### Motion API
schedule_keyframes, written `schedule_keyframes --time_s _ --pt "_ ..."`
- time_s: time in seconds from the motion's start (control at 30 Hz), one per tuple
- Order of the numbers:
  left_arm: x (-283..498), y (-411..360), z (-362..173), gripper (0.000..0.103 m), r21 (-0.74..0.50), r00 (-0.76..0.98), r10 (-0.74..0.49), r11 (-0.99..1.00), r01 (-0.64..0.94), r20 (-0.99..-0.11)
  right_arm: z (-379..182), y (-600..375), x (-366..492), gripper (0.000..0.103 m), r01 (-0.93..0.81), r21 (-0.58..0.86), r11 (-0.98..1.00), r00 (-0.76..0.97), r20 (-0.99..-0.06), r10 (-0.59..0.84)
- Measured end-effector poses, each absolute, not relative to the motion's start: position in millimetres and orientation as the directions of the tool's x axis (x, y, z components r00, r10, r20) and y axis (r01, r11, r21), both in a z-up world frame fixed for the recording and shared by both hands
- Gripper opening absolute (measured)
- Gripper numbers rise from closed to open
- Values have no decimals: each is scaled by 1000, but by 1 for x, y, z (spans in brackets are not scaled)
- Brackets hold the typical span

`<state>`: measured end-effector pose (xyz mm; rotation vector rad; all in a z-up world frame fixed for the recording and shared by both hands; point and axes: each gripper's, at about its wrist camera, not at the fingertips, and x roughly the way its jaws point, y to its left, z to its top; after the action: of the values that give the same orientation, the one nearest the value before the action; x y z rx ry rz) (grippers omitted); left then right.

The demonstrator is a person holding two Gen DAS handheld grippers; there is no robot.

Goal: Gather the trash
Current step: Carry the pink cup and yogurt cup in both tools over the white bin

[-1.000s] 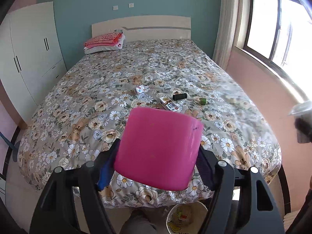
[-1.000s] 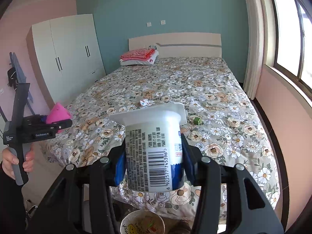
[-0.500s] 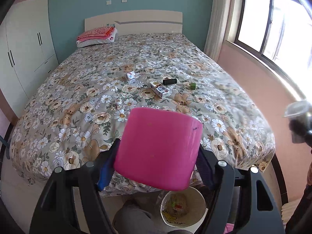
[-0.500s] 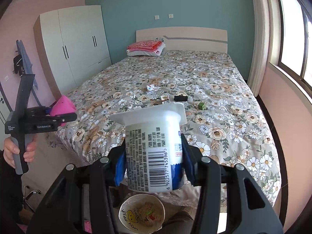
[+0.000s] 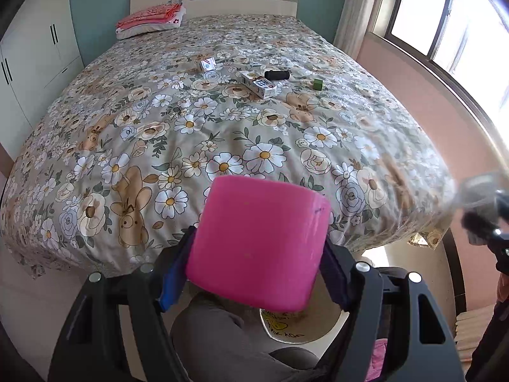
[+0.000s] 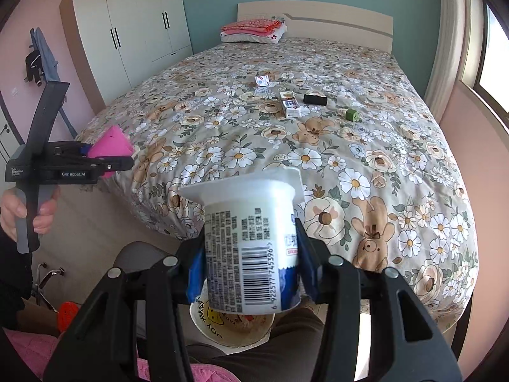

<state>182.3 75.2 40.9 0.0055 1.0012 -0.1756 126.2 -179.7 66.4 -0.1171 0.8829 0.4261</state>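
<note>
My left gripper (image 5: 254,267) is shut on a pink cup (image 5: 259,242) and holds it above the foot of the bed; it also shows in the right wrist view (image 6: 109,151). My right gripper (image 6: 251,270) is shut on a white yogurt cup (image 6: 251,242) with a barcode. A white trash bin (image 6: 232,328) stands on the floor right below the yogurt cup; in the left wrist view the bin (image 5: 296,328) shows under the pink cup. On the bed lie a small carton (image 5: 259,84), a black cylinder (image 5: 276,75), a green block (image 5: 317,84) and a small wrapper (image 5: 207,63).
The floral bed (image 5: 222,121) fills the view ahead. A white wardrobe (image 6: 133,31) stands at the left, a window (image 5: 445,22) at the right. Folded pink bedding (image 5: 149,20) lies at the headboard. The person's knee (image 5: 222,334) is beside the bin.
Both grippers have tilted downward and drawn back from the bed, keeping their cups. The bin now sits closer under both cups.
</note>
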Motion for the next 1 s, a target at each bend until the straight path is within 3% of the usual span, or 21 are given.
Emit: schedule_keyframes --time_s 0.47,1.0 --pt "172 58 -79 73 -131 340 -190 973 190 -921 -73 -167 135 49 -375 176 910 333 -891 309" --pt "169 19 -208 73 -154 114 -186 959 238 -976 -213 -150 128 50 -301 263 917 75 -952 298"
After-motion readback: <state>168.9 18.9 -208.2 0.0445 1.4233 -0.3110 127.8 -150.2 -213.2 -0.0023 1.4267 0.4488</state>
